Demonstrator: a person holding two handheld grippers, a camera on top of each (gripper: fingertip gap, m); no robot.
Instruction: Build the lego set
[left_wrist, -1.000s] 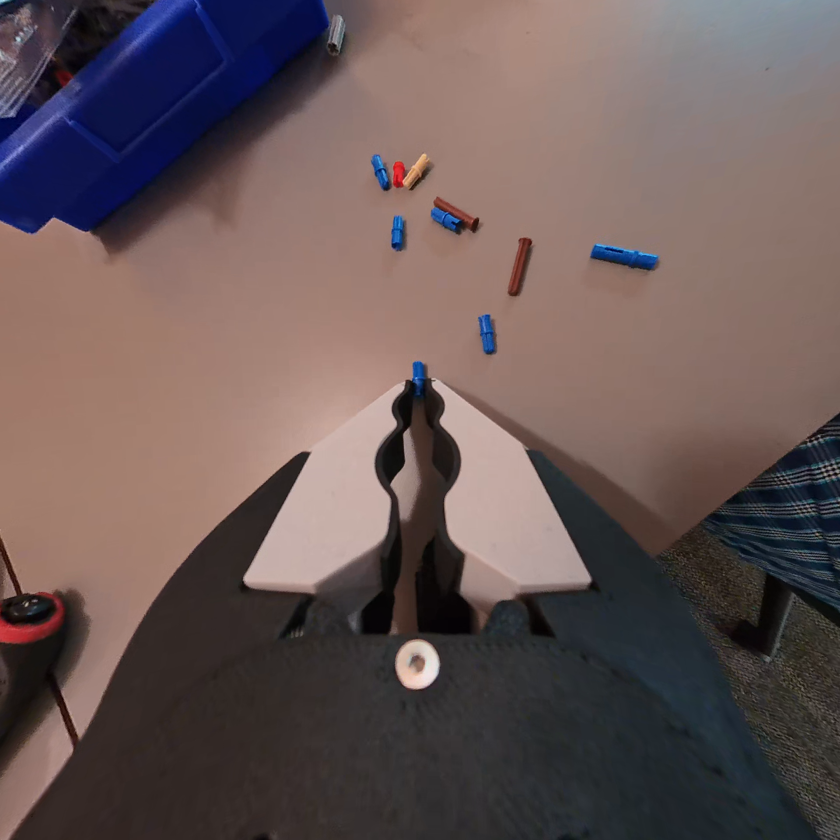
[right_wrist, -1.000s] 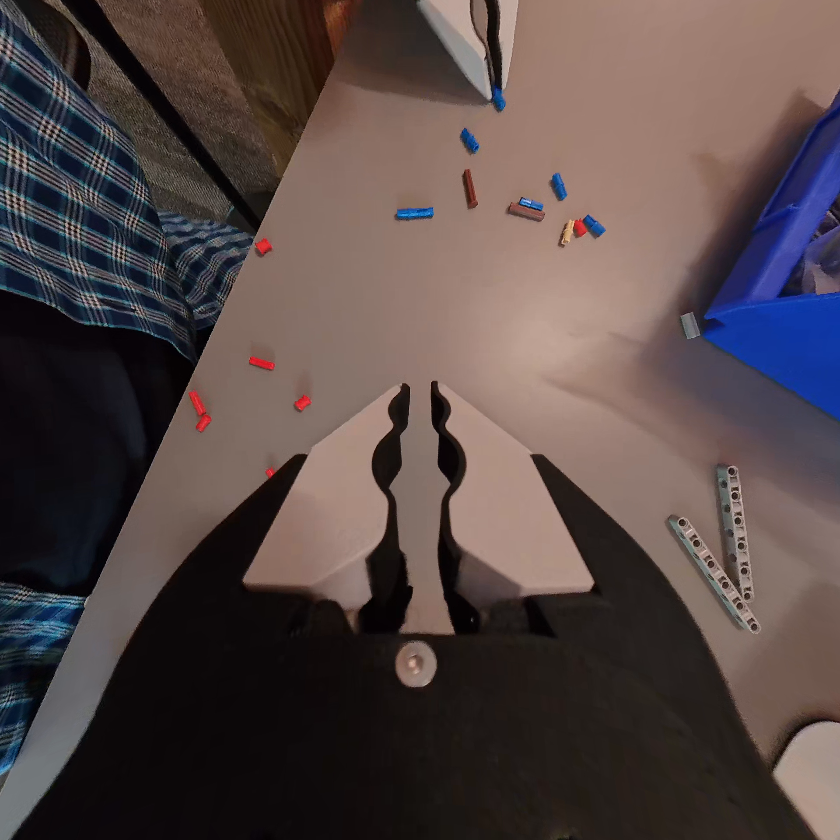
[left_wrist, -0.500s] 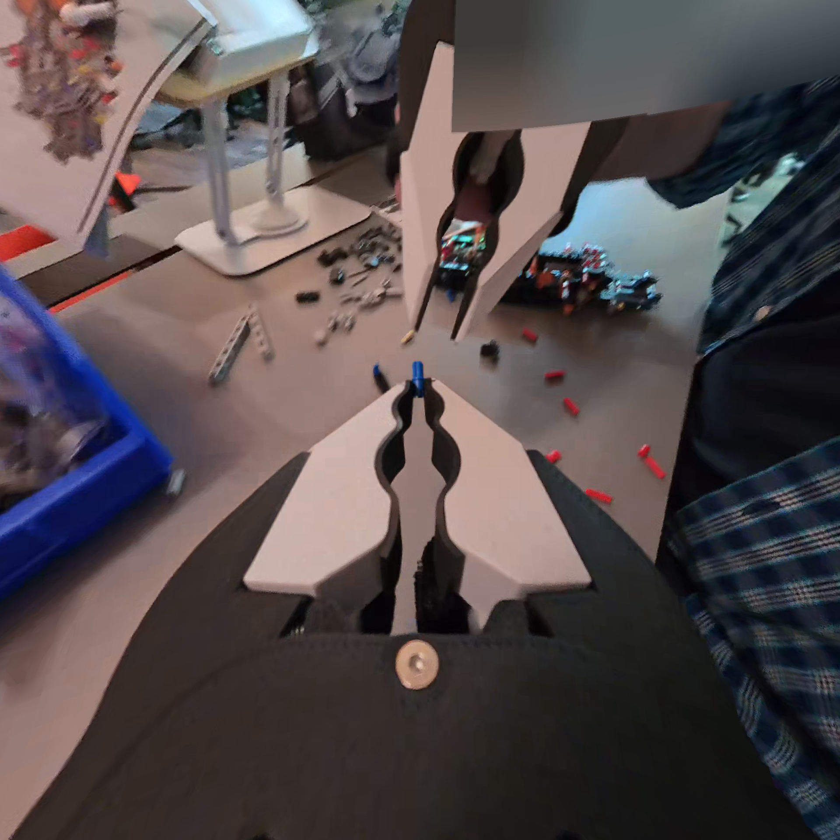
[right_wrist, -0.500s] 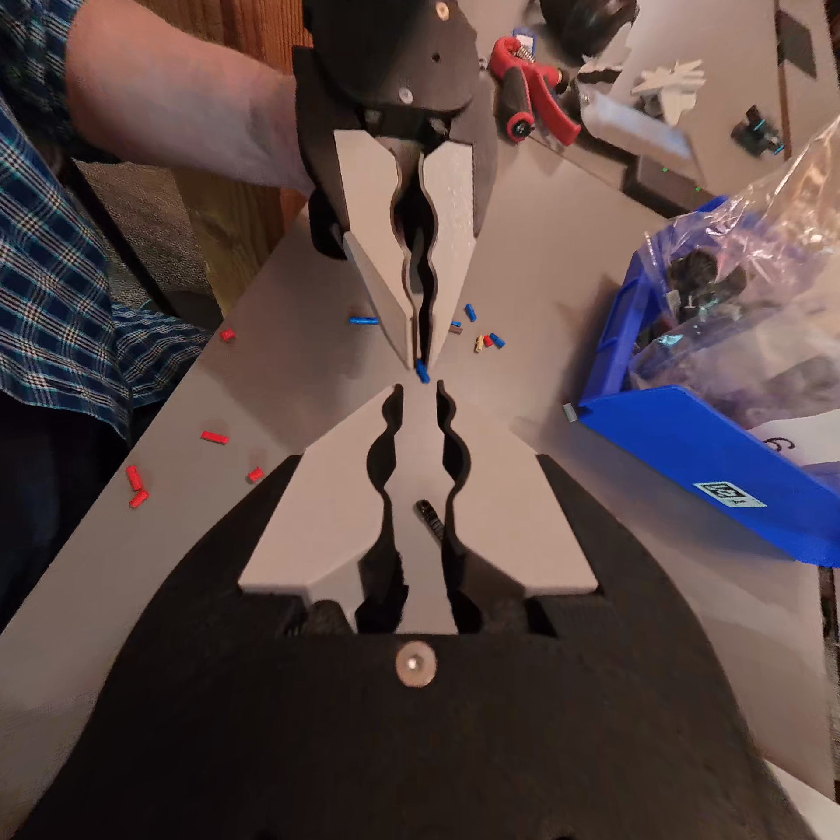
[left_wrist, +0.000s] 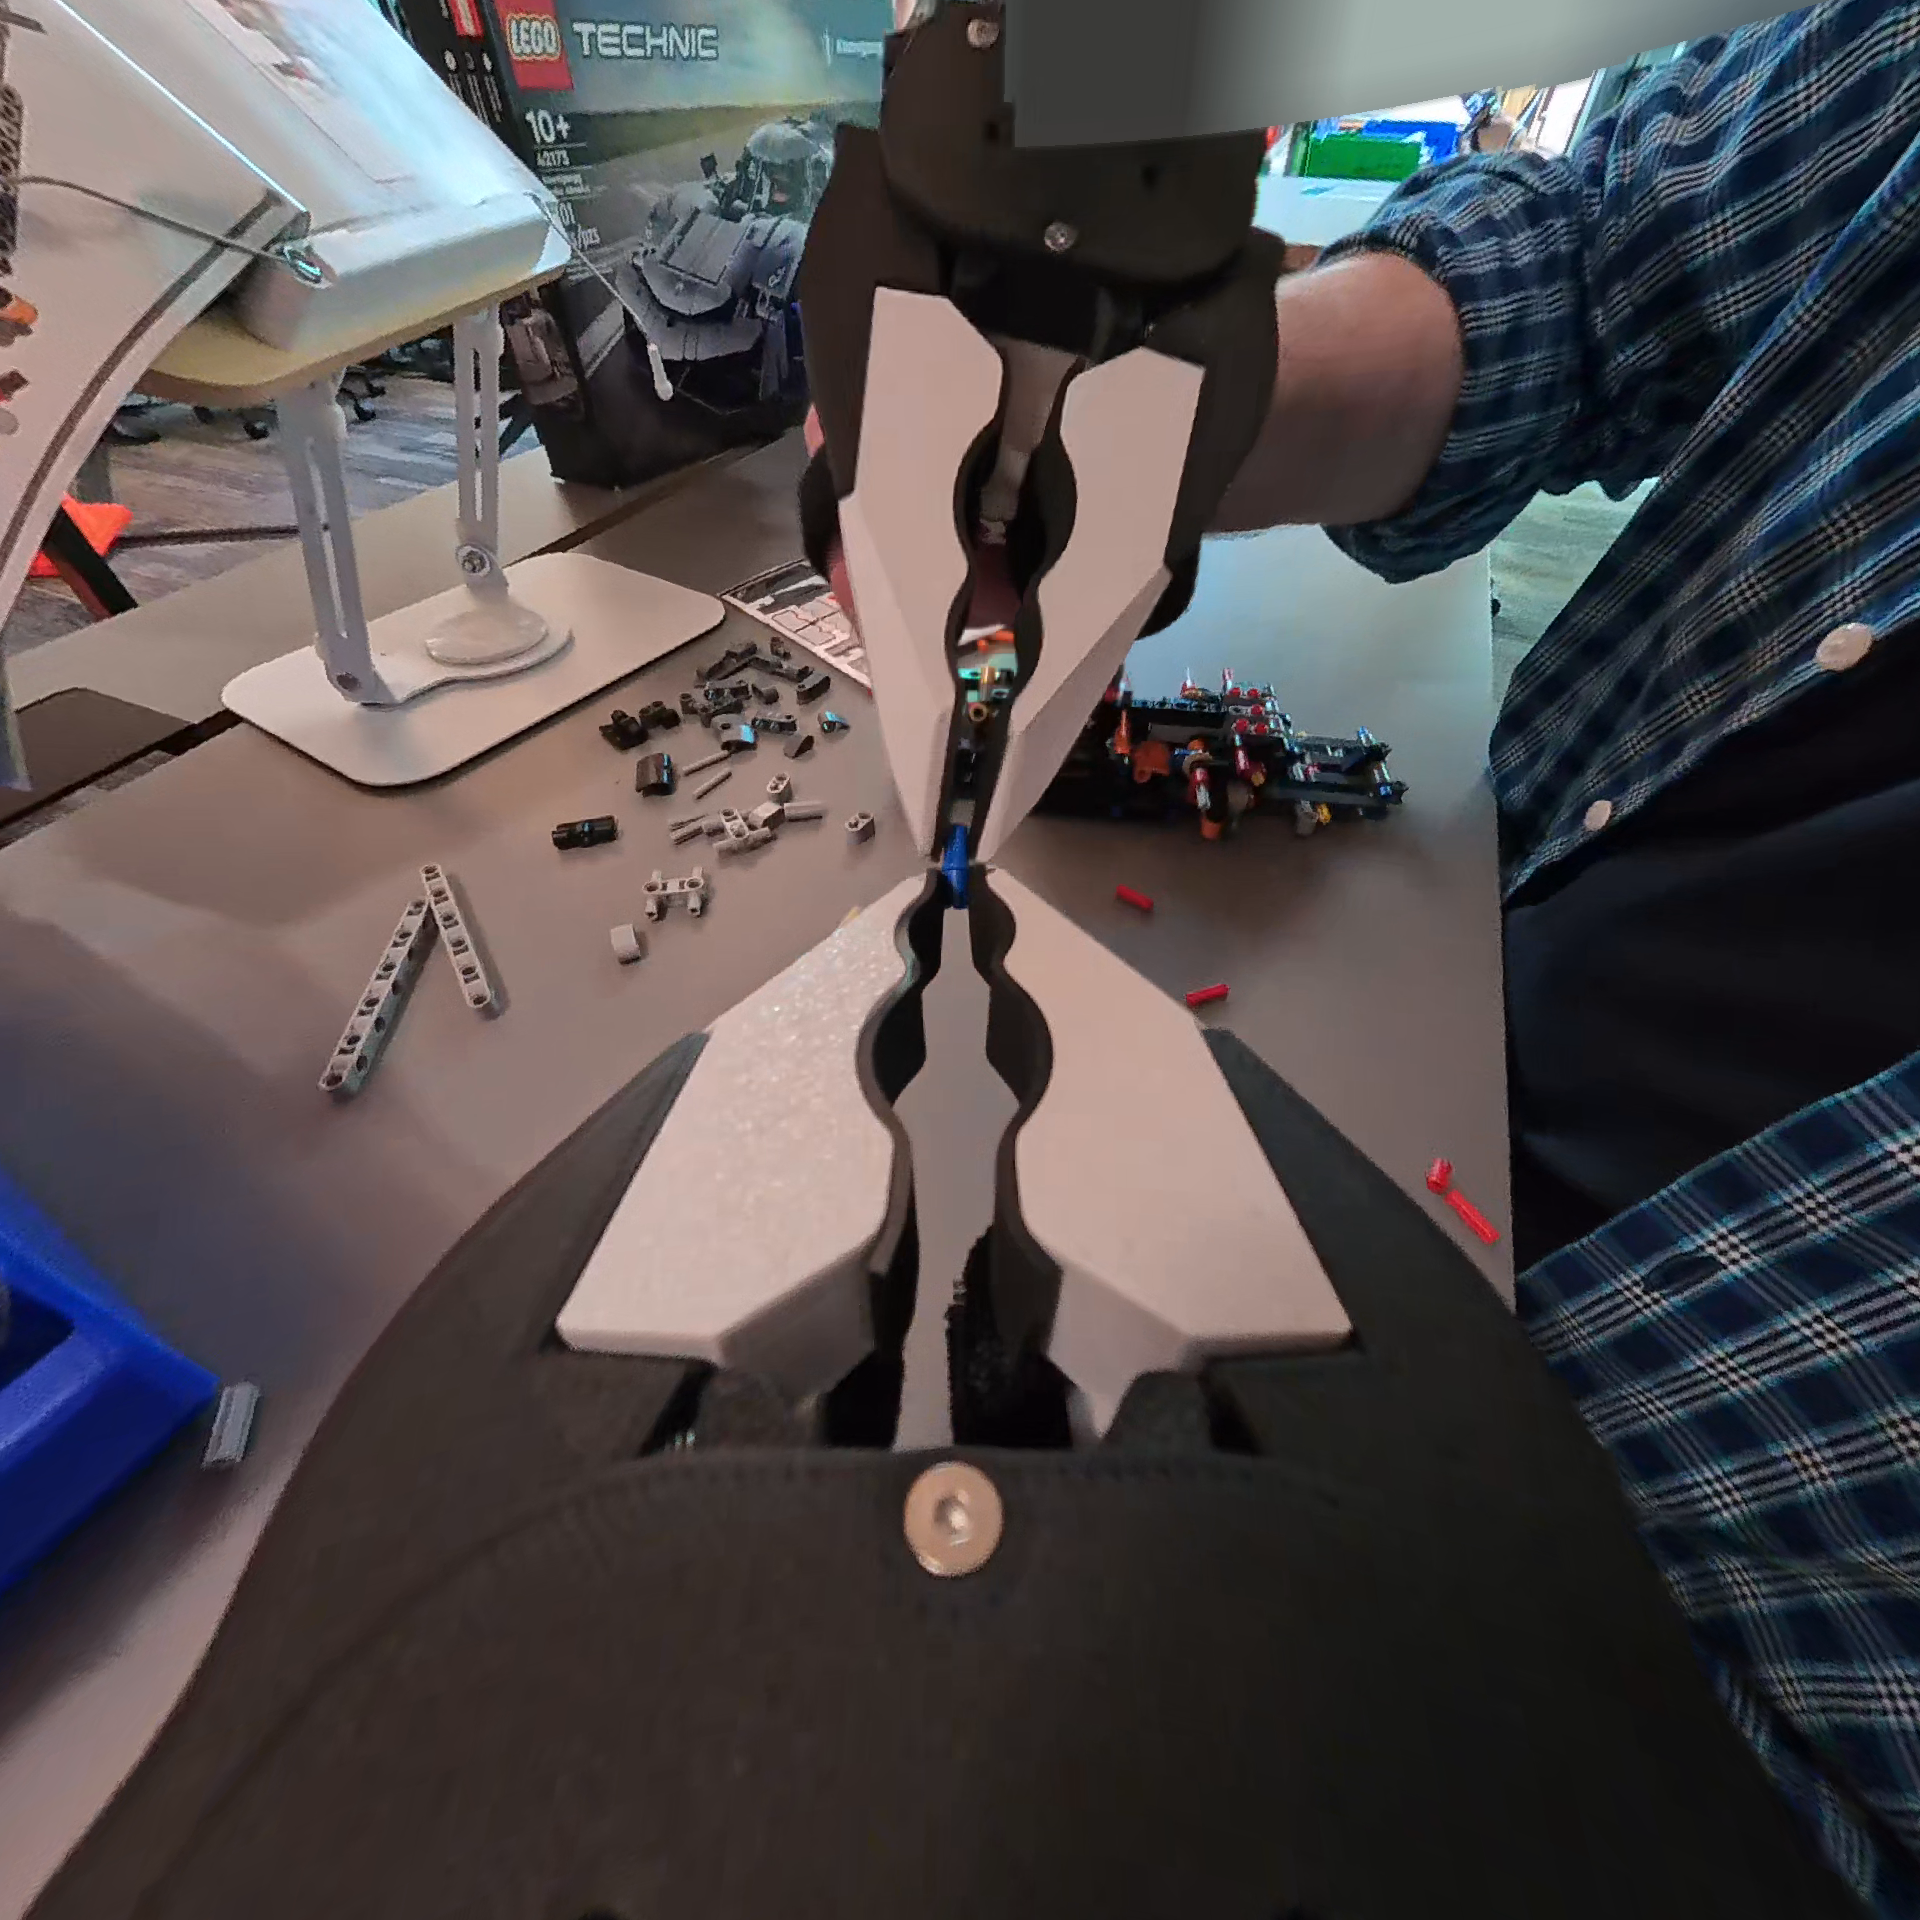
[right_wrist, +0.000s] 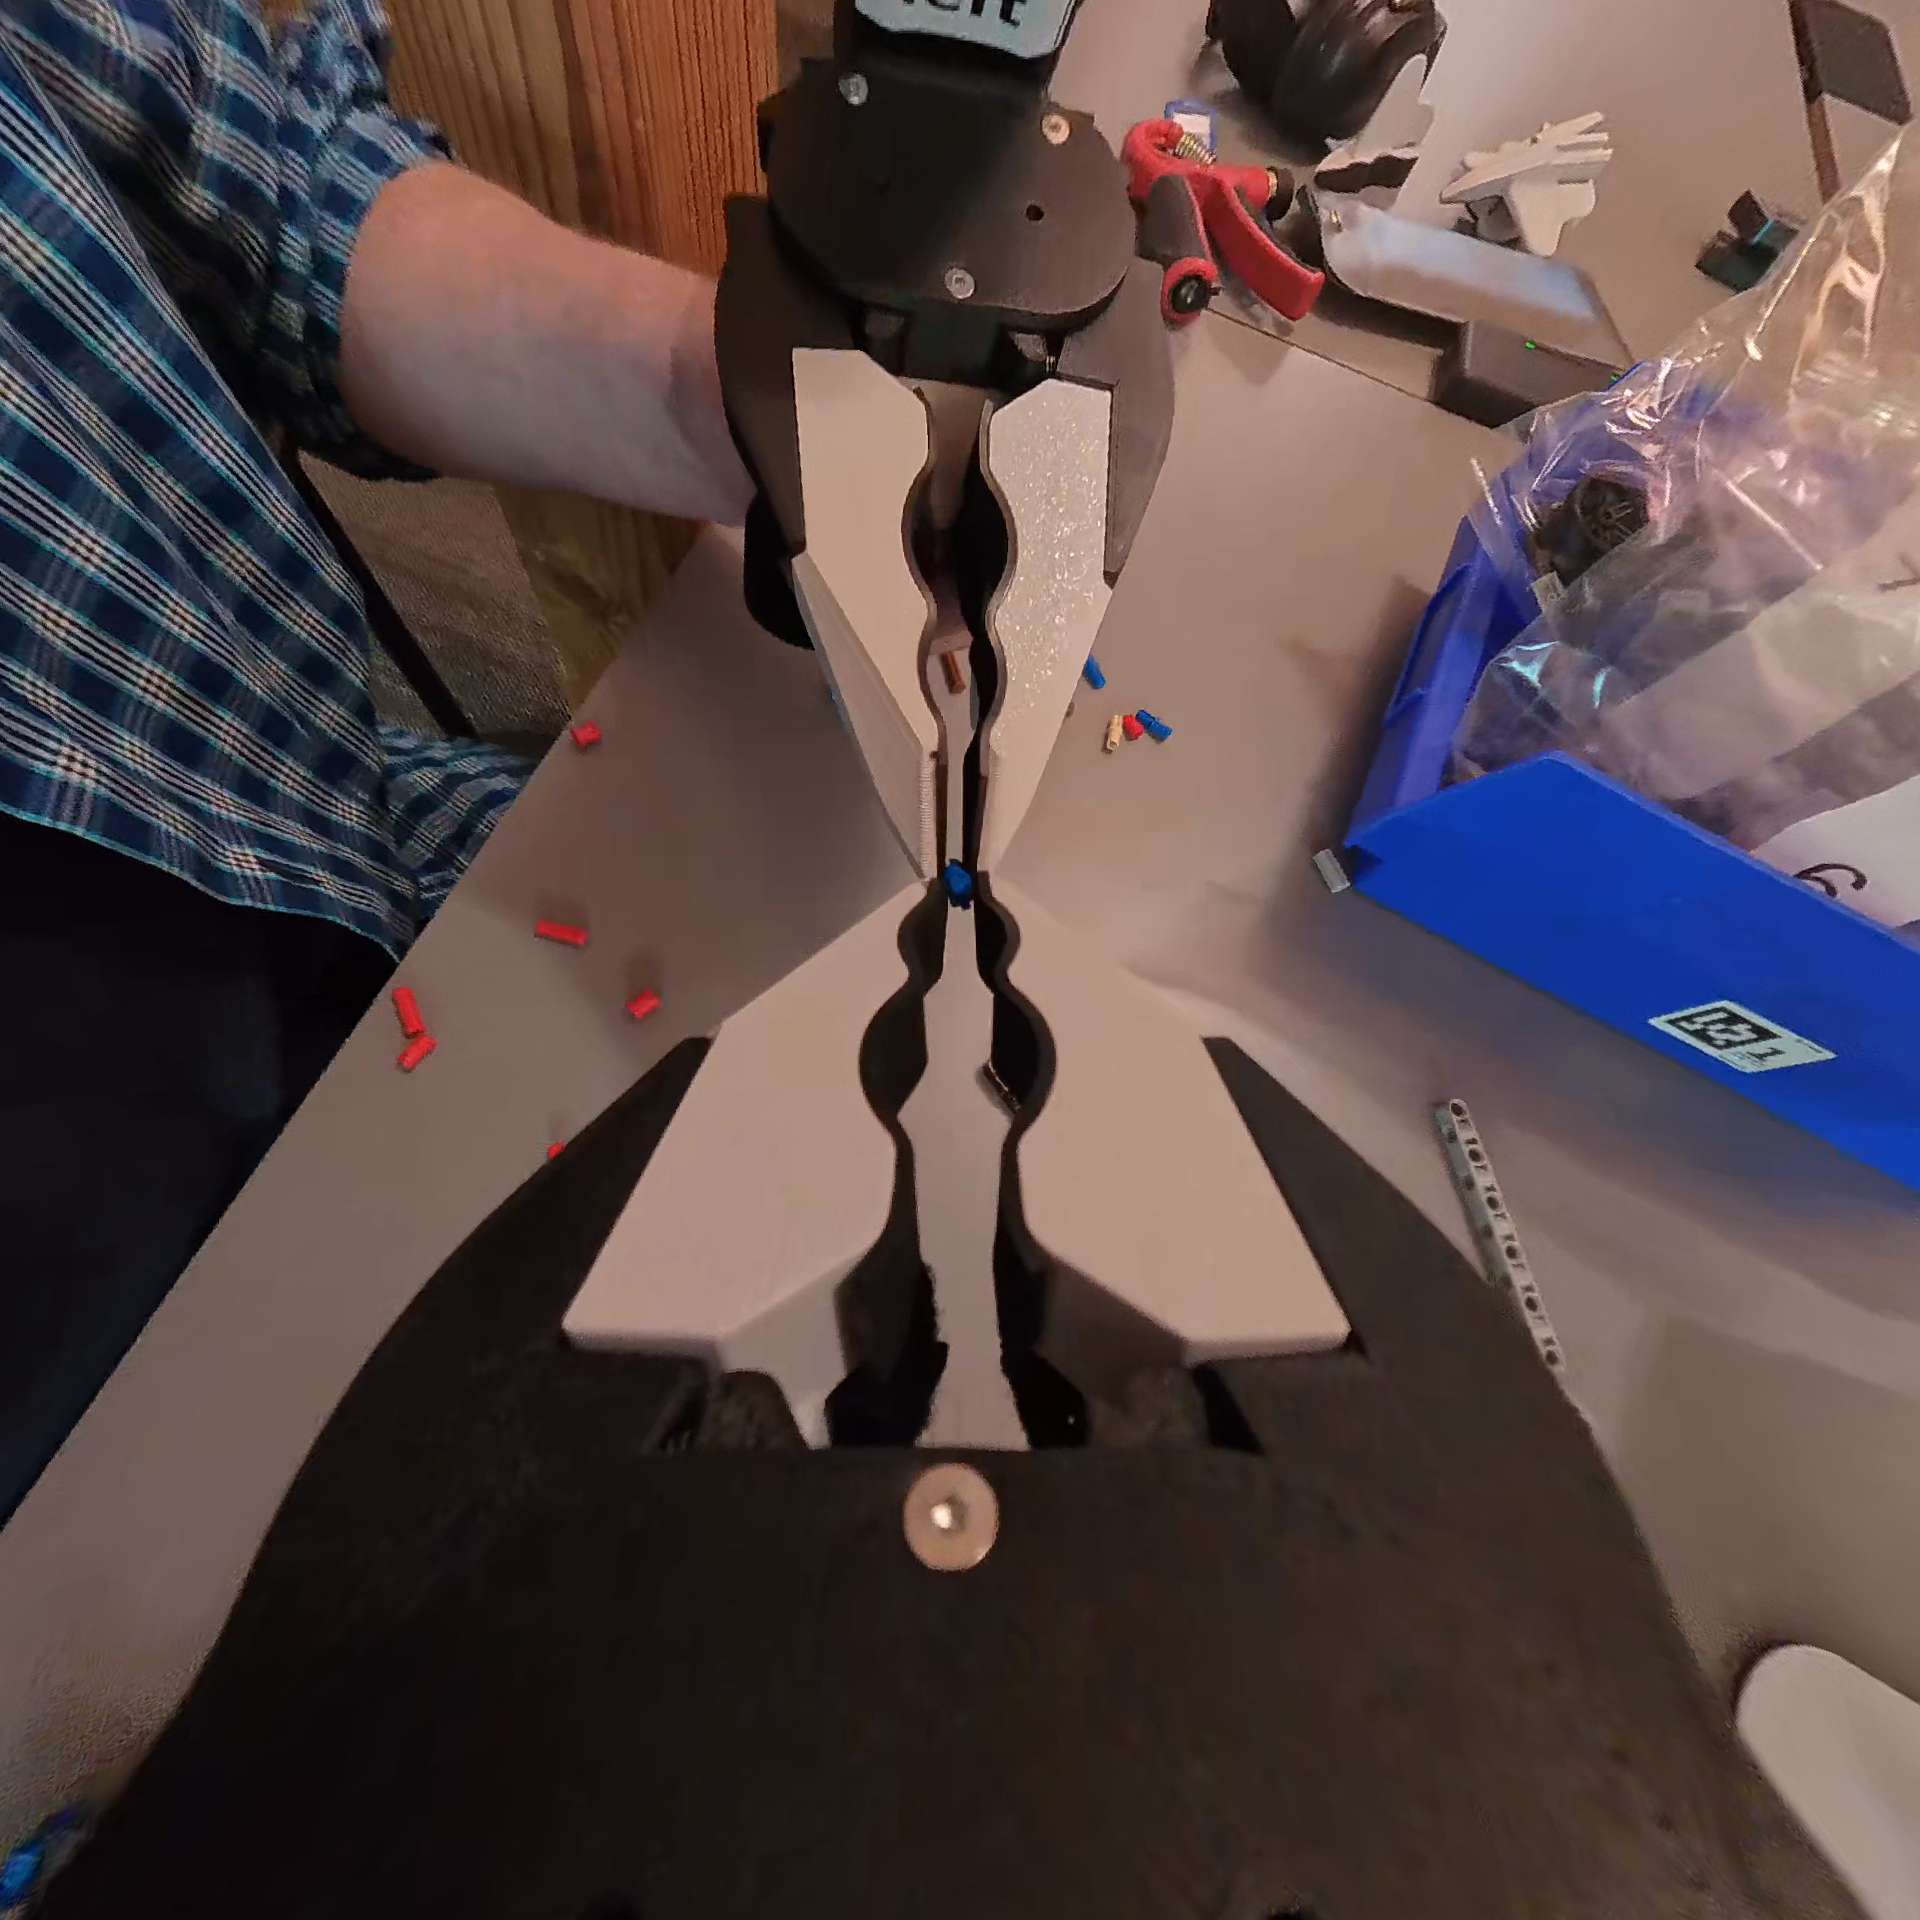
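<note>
A small blue pin is held in the air between the two grippers, which meet tip to tip above the grey table. My left gripper is shut on its near end. My right gripper comes from above in this view and its tips are closed on the other end. In the right wrist view the pin sits where my right gripper meets the left gripper. A partly built dark model lies on the table behind.
Two grey beams, loose black and grey parts and red pins lie around. A blue bin holds a plastic bag. A white stand and the set's box are behind. A person's plaid shirt is close. Left and right tips are no more than a few centimetres apart. Left tips and right tips are each some 20 centimeters from the partly built dark model.
The left gripper lifted the blue pin off the table and turned toward the right gripper. The right gripper came up to it and closed its open jaws on the pin.
</note>
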